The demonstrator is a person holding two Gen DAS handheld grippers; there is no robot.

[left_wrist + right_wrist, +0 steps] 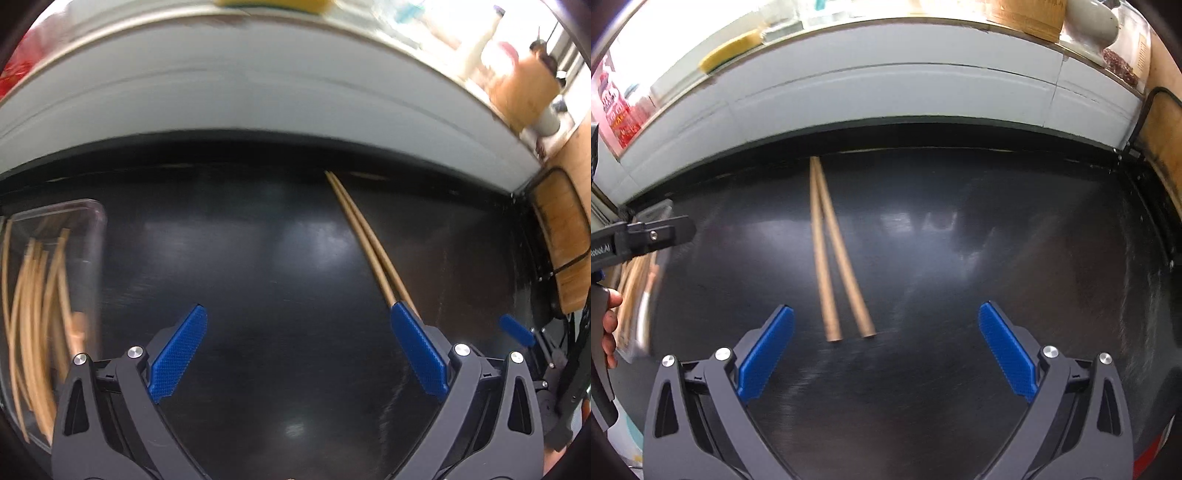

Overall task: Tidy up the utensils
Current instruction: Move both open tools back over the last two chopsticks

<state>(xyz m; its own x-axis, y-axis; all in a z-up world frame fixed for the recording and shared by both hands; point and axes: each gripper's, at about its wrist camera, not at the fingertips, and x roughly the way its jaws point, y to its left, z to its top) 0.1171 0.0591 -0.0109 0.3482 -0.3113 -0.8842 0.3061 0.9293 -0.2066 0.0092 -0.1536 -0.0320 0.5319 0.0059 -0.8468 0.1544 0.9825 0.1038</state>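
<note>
both blue-padded grippers, left (297,350) and right (886,350), gape empty. two tan wooden chopsticks (834,258) lie on the black tabletop (997,258), awaiting pickup toward the clear plastic tray (94,221).

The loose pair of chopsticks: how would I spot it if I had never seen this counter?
Start from the black countertop below the pale wall. Two wooden chopsticks lie loose near its middle, tips together toward the wall and butt ends spread toward the open right claw. Every other chopstick is bundled in the clear tray at the left edge; only this pair lies on the bare surface.
</note>
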